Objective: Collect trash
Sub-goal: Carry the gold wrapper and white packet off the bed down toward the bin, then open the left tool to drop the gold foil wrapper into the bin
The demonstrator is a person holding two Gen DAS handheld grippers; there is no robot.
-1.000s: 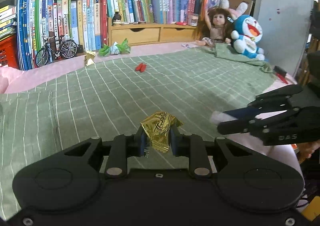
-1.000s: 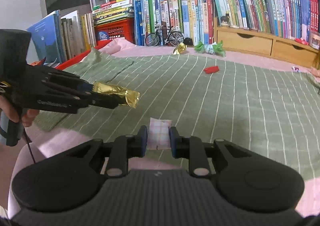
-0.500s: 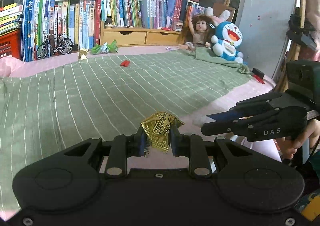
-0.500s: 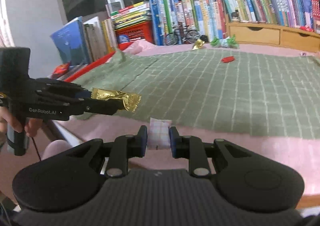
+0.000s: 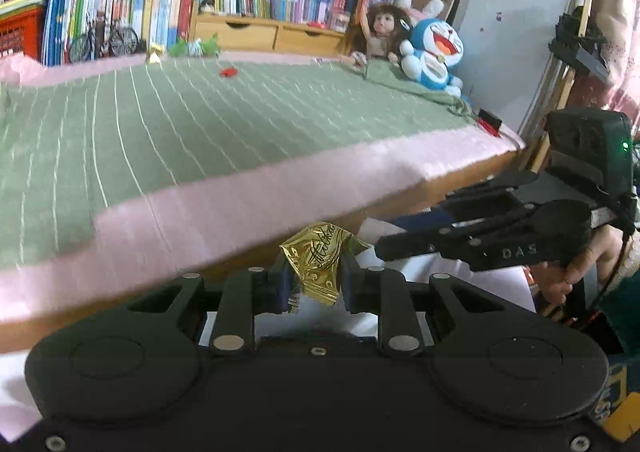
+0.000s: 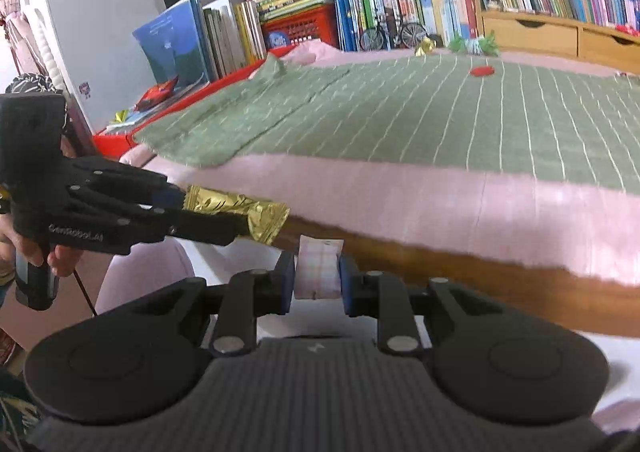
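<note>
My left gripper [image 5: 314, 278] is shut on a crumpled gold foil wrapper [image 5: 318, 262], held below the bed's front edge. From the right wrist view that same gold wrapper [image 6: 240, 213] sticks out of the left gripper [image 6: 244, 226] at the left. A small pink checked packet [image 6: 318, 272] is clamped in my right gripper [image 6: 318, 280], also off the bed. In the left wrist view the right gripper [image 5: 384, 248] shows at the right, a hand [image 5: 576, 268] around its handle. A red wrapper [image 6: 482, 71], a green one [image 6: 474, 45] and a gold one [image 6: 424, 47] lie far back on the bed.
The bed carries a green striped blanket [image 5: 200, 119] over a pink sheet [image 5: 240, 207], with a wooden front edge [image 6: 480, 280]. Books, a toy bicycle [image 6: 394, 35] and wooden drawers [image 6: 532, 33] line the back. A doll [image 5: 380, 35] and a blue plush [image 5: 434, 55] sit at the far right.
Both grippers have drawn back and down from over the blanket to below the bed's front edge, each still holding its piece of trash.
</note>
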